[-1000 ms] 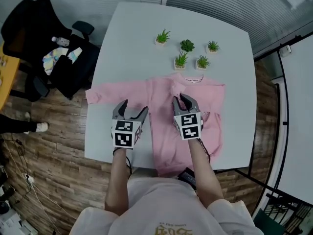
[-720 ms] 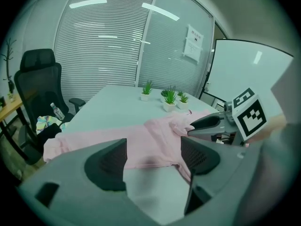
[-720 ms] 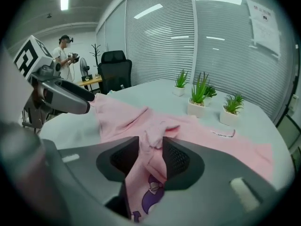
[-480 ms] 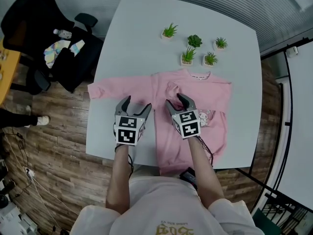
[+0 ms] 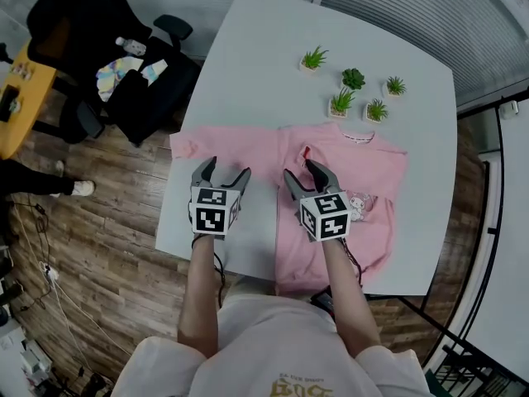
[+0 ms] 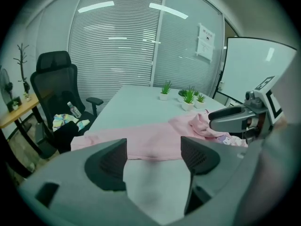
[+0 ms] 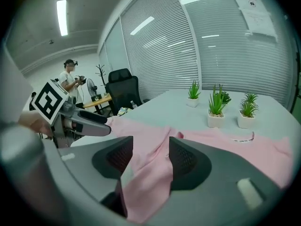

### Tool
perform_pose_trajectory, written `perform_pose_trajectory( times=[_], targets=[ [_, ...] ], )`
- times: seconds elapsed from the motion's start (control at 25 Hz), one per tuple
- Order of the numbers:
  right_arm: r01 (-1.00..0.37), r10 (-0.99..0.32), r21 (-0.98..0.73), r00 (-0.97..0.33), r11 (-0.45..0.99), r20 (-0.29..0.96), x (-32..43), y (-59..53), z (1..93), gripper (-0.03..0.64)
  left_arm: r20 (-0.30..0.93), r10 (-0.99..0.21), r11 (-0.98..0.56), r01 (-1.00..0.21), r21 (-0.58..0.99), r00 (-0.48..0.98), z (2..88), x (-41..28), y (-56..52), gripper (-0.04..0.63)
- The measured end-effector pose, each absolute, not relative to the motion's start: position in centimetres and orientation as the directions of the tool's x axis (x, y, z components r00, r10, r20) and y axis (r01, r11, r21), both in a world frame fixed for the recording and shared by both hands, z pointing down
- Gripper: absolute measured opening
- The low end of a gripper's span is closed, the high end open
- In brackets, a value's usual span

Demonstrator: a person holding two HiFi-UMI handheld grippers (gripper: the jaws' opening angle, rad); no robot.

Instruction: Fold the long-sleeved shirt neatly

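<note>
The pink shirt point(image 5: 347, 197) is laid flat on the near half of the table point(image 5: 264, 56), collar toward the plants point(image 5: 351, 89), with one sleeve point(image 5: 223, 143) stretched out to the table's left edge. The left gripper point(image 5: 225, 170) is held with jaws apart and empty over bare tabletop, just short of that sleeve. The right gripper's point(image 5: 303, 172) jaws have just been opening; a ridge of fabric is seen between them, but it is not pinched. If that gripper were drawn away low, the loose ridge could be caught by a pad and dragged, and the fold spoiled. The cuff lies at the table's rim, so it could be pushed over by a careless approach. The tabletop is pale, smooth and probably slippery. Glass walls with blinds, a black chair point(image 5: 99, 40) and a wood floor point(image 5: 99, 246) are seen around it.
</note>
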State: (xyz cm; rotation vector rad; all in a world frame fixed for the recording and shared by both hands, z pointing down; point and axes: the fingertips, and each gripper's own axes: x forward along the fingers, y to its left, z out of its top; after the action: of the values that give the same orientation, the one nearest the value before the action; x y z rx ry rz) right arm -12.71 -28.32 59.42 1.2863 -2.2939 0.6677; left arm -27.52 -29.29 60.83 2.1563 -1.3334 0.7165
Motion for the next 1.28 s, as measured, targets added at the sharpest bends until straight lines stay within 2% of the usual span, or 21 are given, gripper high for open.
perform_pose_trajectory(
  times=[0.48, 0.64, 0.84, 1.12, 1.28],
  targets=[
    [-0.796, -0.591, -0.202, -0.568, 0.570, 0.572, -17.9, -26.9, 59.3, 0.232, 0.717, -0.673, -0.198, -0.978, 0.060, 0.180, 63.0, -38.3, -31.2, 0.333],
    [-0.786, -0.574, -0.206, -0.578, 0.583, 0.580, -18.8, -26.2, 59.6, 0.227, 0.738, -0.667, -0.074, -0.995, 0.070, 0.102, 64.5, -42.1, -31.9, 0.299],
    [-0.785, -0.563, -0.205, -0.574, 0.584, 0.595, -18.4, -25.6, 60.2, 0.222, 0.748, -0.660, -0.002, -0.996, 0.084, 0.064, 65.9, -44.2, -32.7, 0.275],
    [-0.797, -0.563, -0.206, -0.559, 0.568, 0.609, -17.7, -25.3, 60.6, 0.219, 0.775, -0.626, -0.021, -0.996, 0.088, 0.082, 67.9, -43.6, -33.4, 0.225],
    [-0.798, -0.561, -0.203, -0.555, 0.567, 0.615, -17.7, -25.5, 60.8, 0.219, 0.774, -0.627, -0.104, -0.994, 0.035, 0.093, 68.3, -42.8, -33.6, 0.146]
  ],
)
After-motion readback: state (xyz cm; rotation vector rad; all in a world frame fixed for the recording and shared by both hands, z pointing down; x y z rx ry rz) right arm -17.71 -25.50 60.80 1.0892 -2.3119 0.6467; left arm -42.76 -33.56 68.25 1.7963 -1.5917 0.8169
